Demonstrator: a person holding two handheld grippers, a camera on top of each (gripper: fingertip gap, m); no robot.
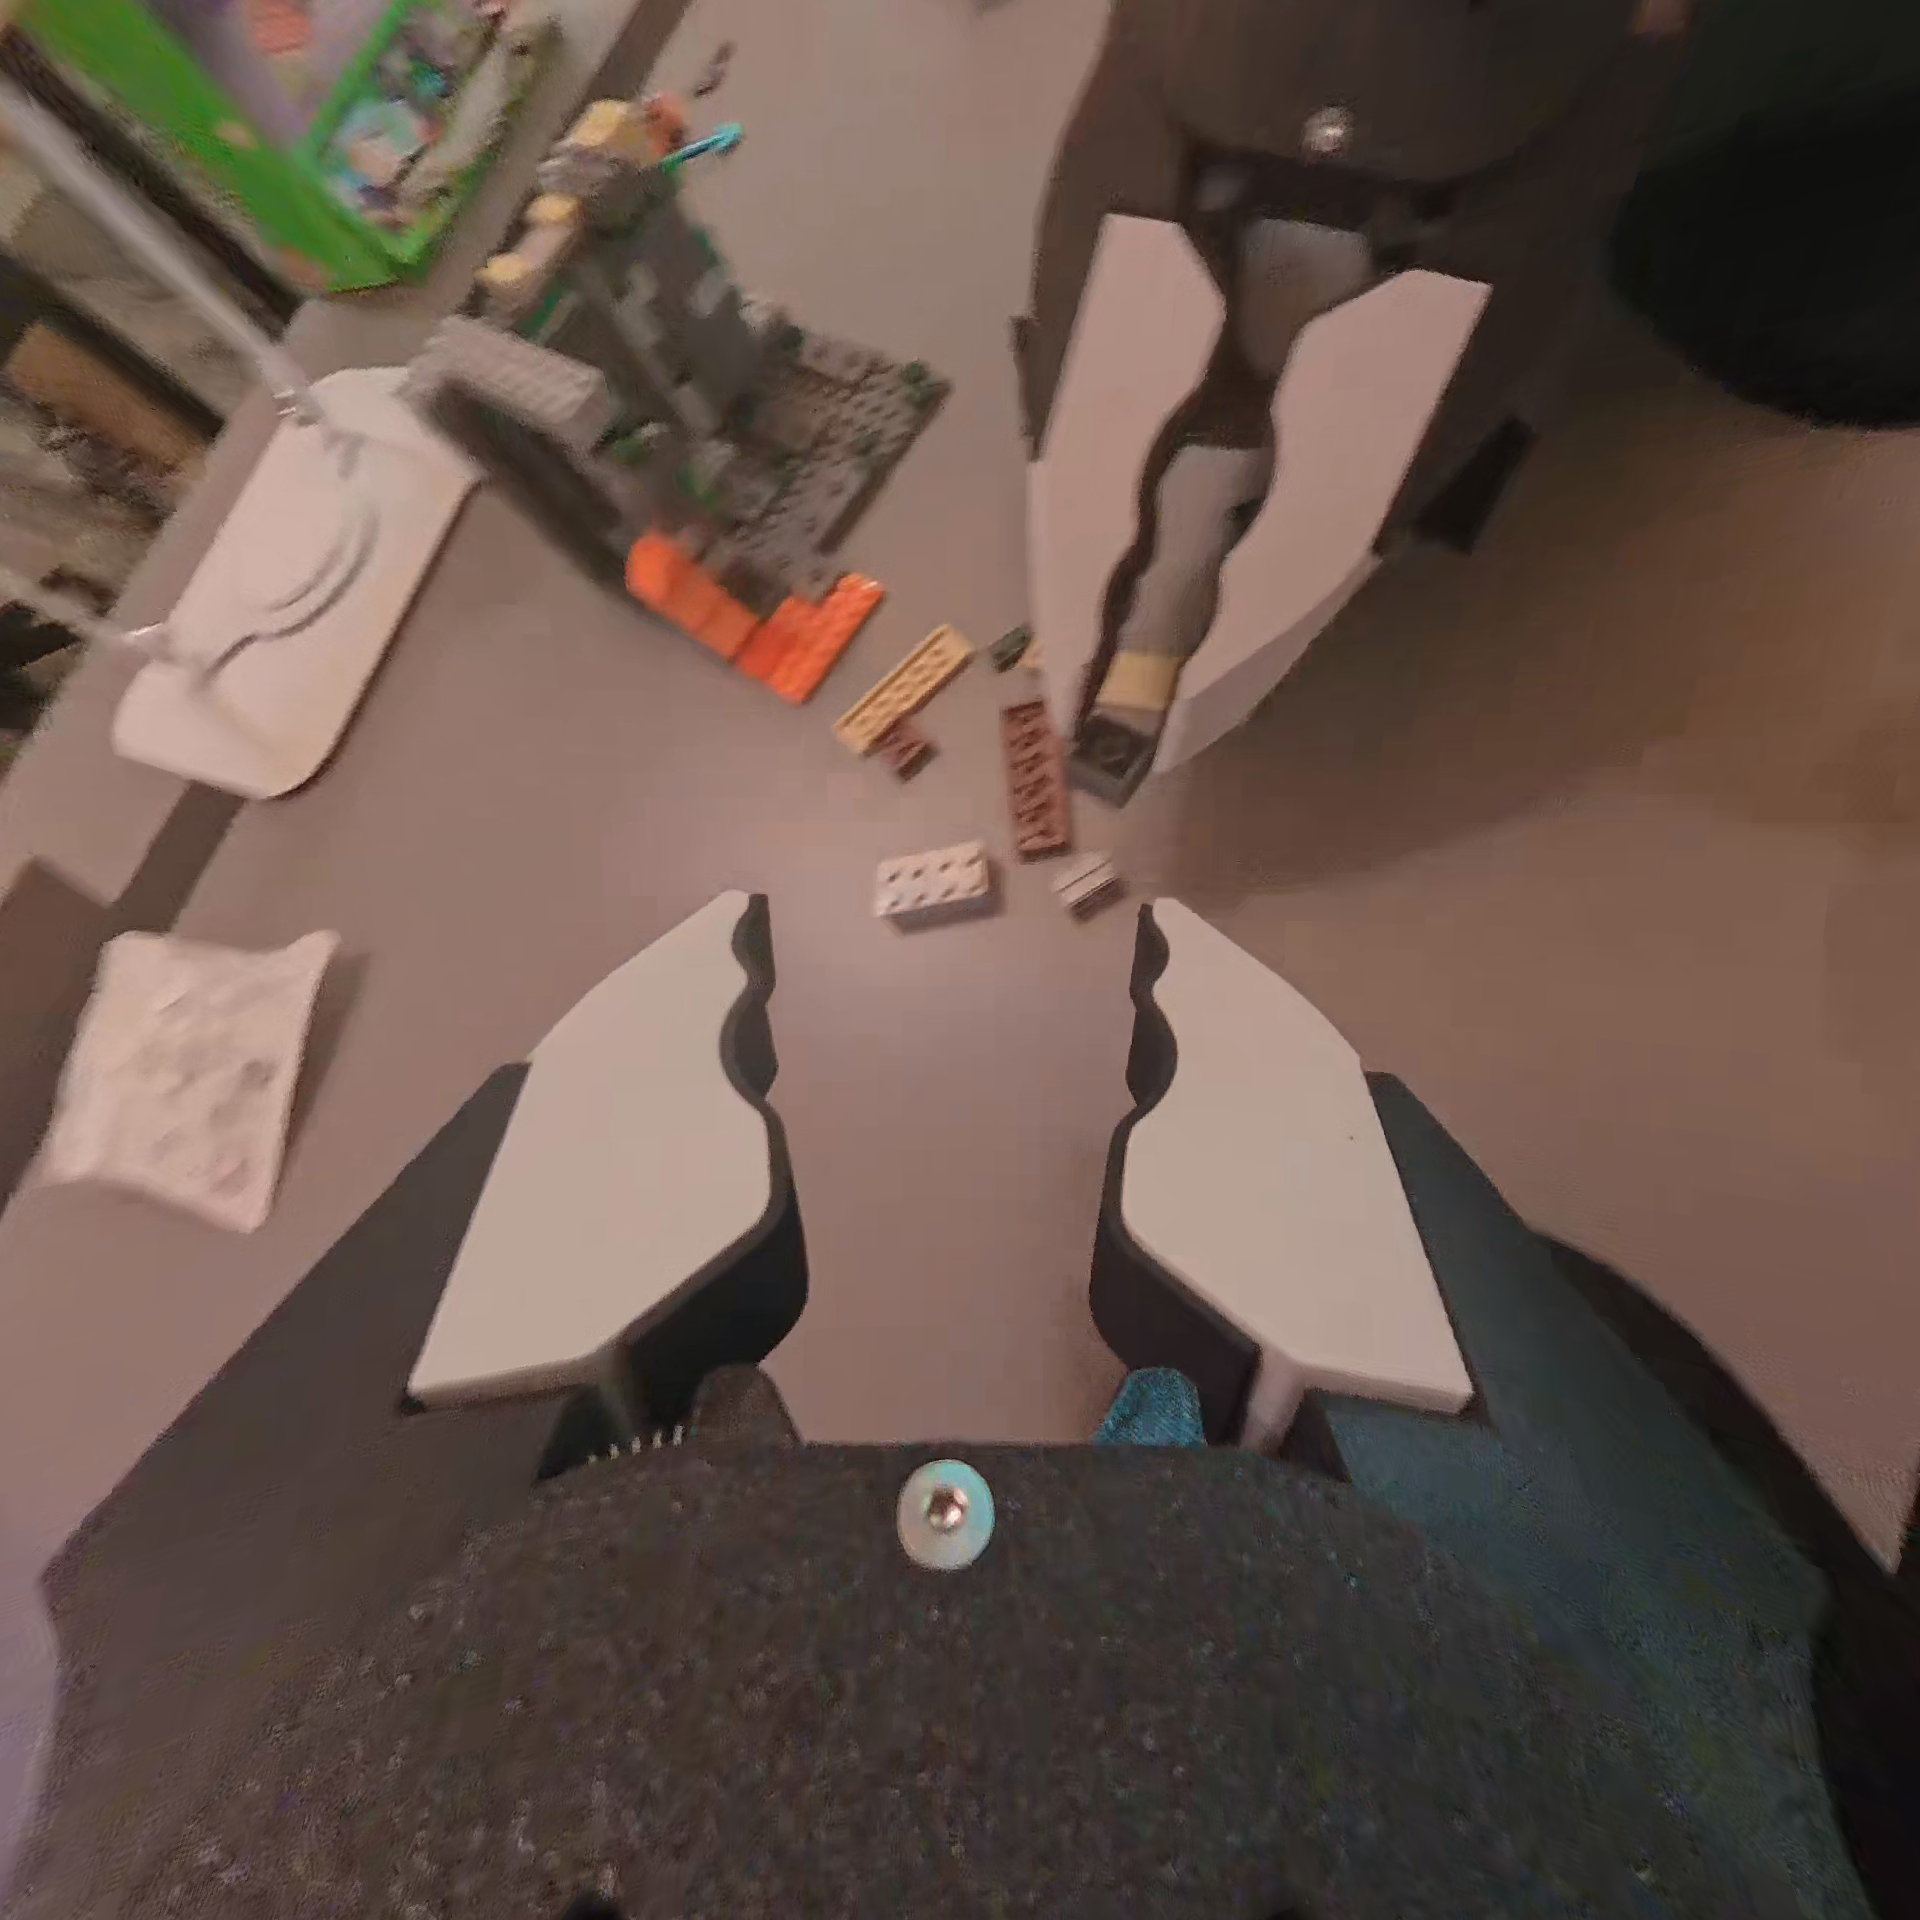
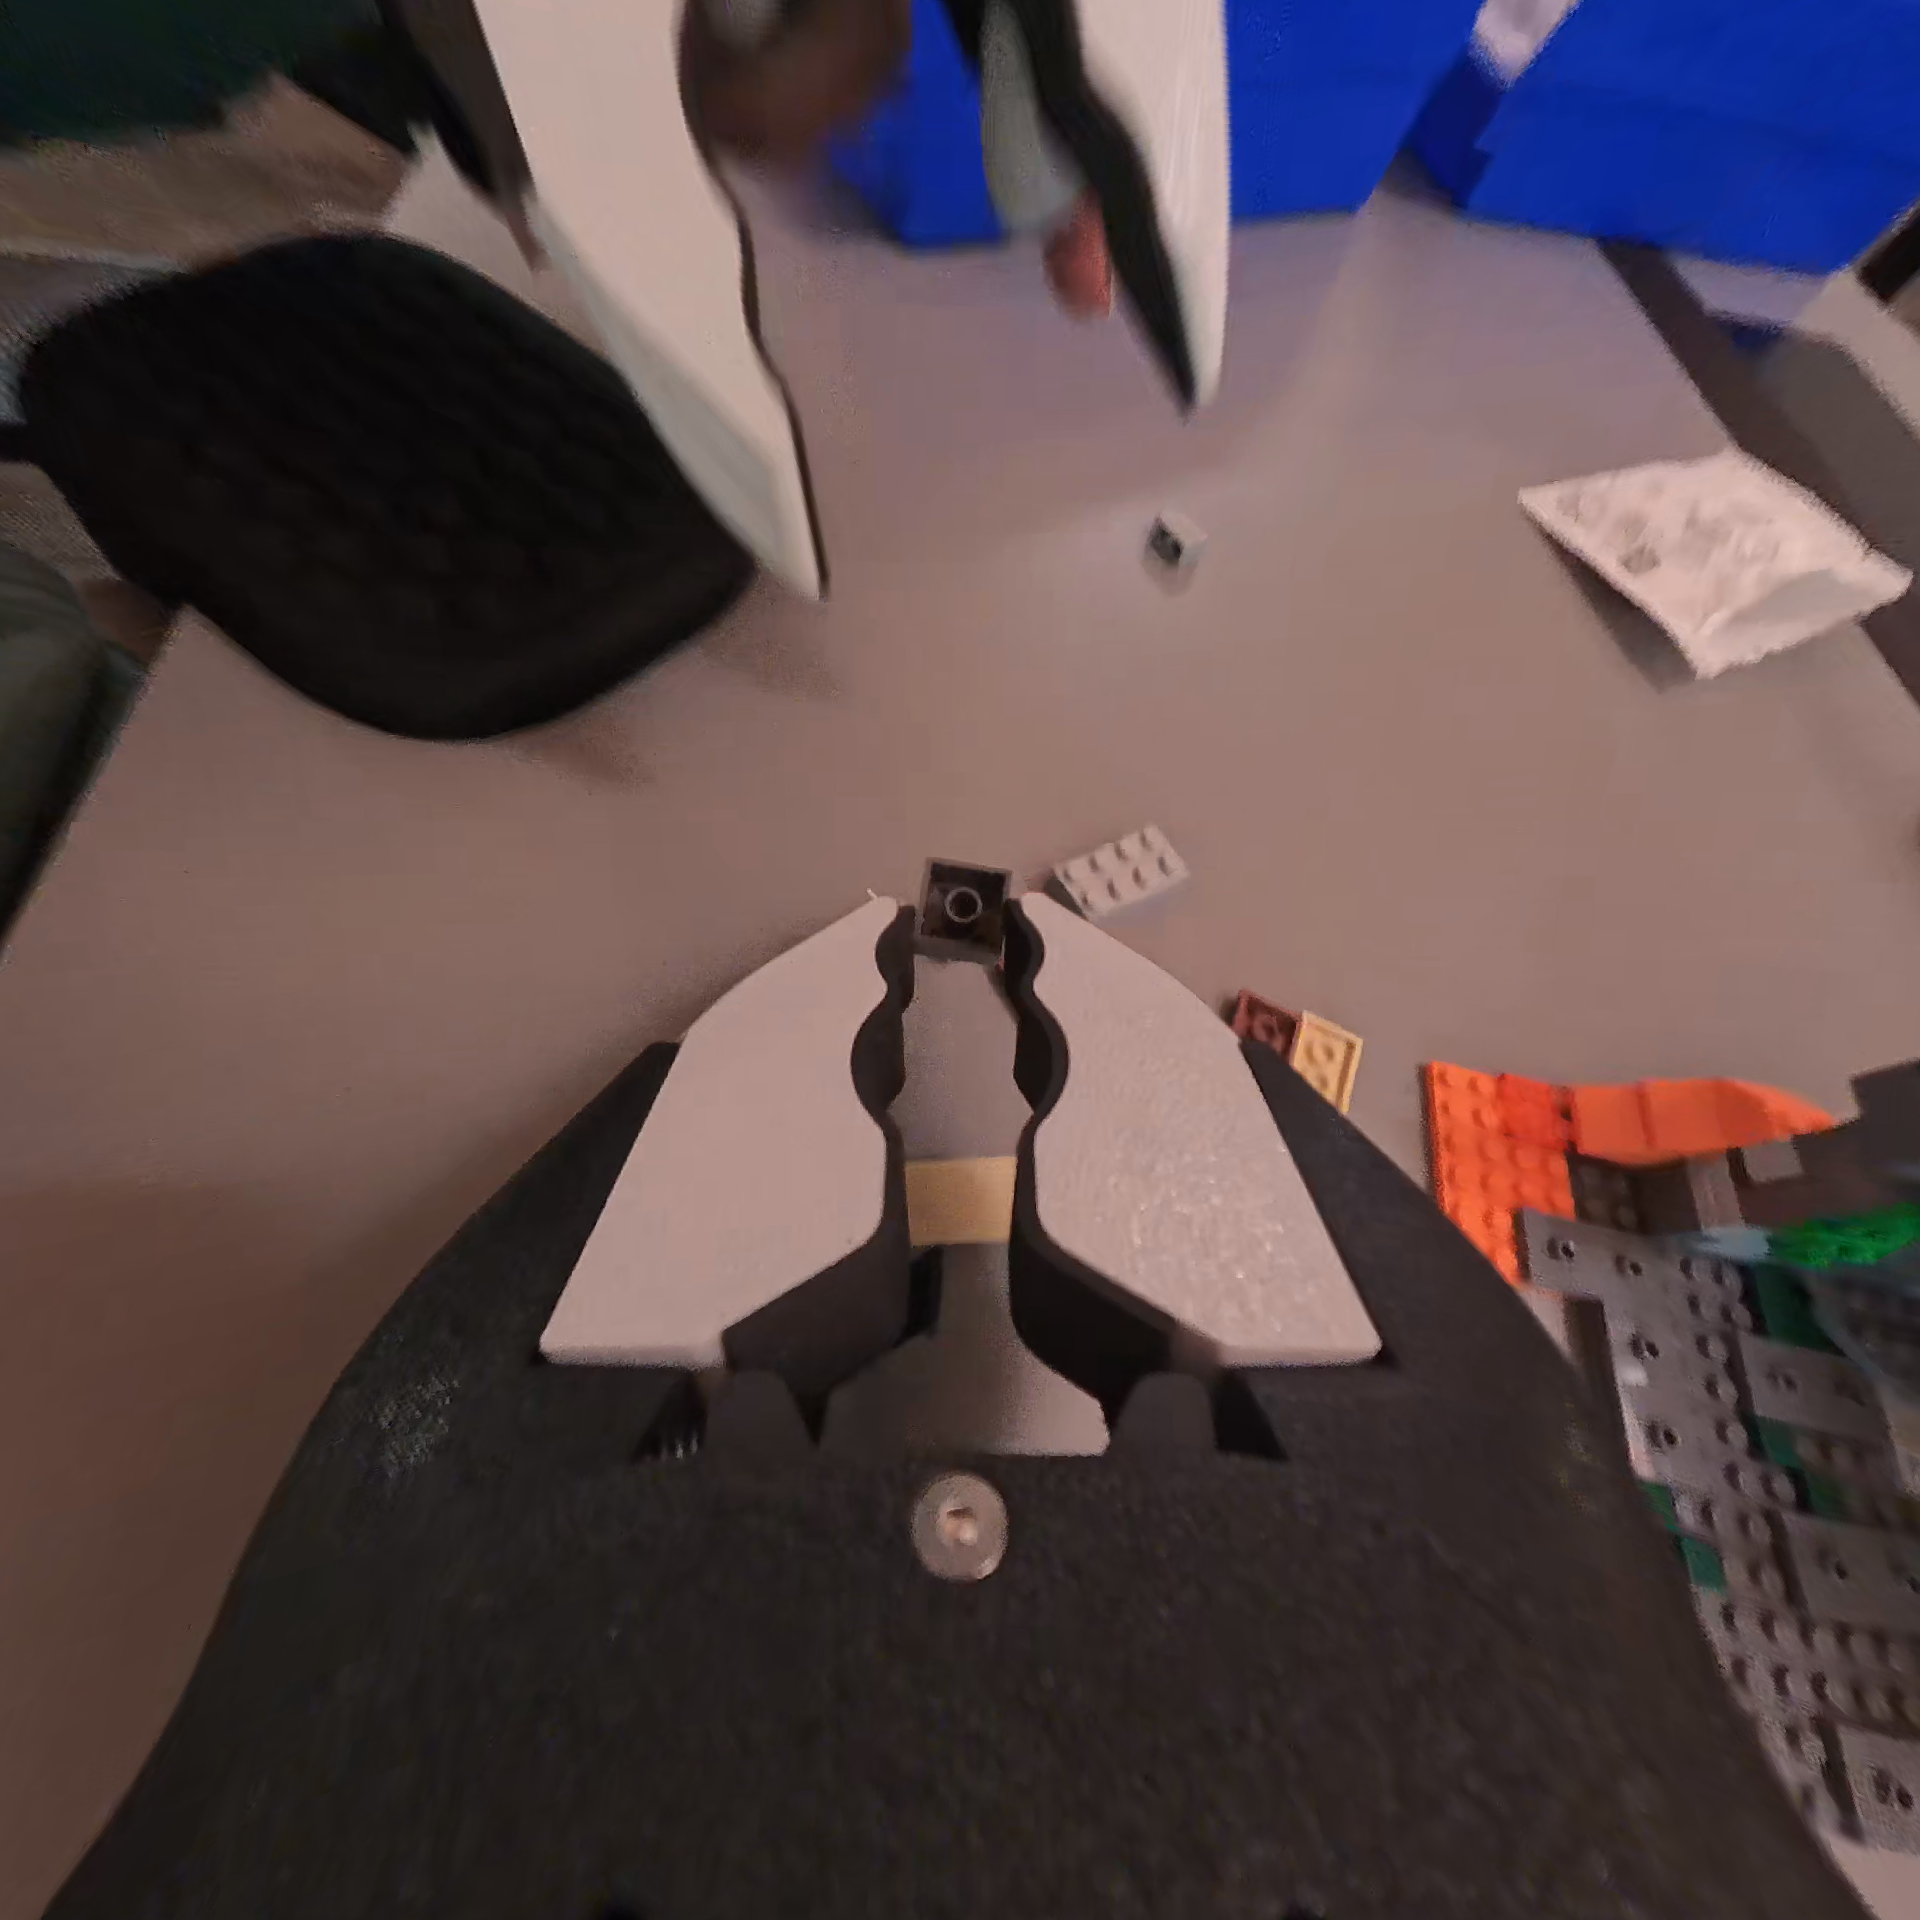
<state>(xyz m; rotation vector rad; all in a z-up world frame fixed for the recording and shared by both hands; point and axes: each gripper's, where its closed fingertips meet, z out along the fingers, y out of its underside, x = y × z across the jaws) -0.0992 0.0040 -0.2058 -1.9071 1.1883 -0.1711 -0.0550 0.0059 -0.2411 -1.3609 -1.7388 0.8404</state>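
Note:
My right gripper is shut on a small dark grey brick, both pads pressed on its sides and its hollow underside facing the camera. The left wrist view shows the same brick at that gripper's tips, low over the grey table. My left gripper is open with nothing between its fingers, just short of a light grey two-by-four brick. That brick also shows in the right wrist view, and the left gripper hangs open farther back.
Loose pieces lie near the tips: a brown plate, a tan plate, a small striped piece. Orange plates join a grey brick-built model. Also a white stand, a white bag and a black cushion. About 7 cm separates my left fingertips from my right.

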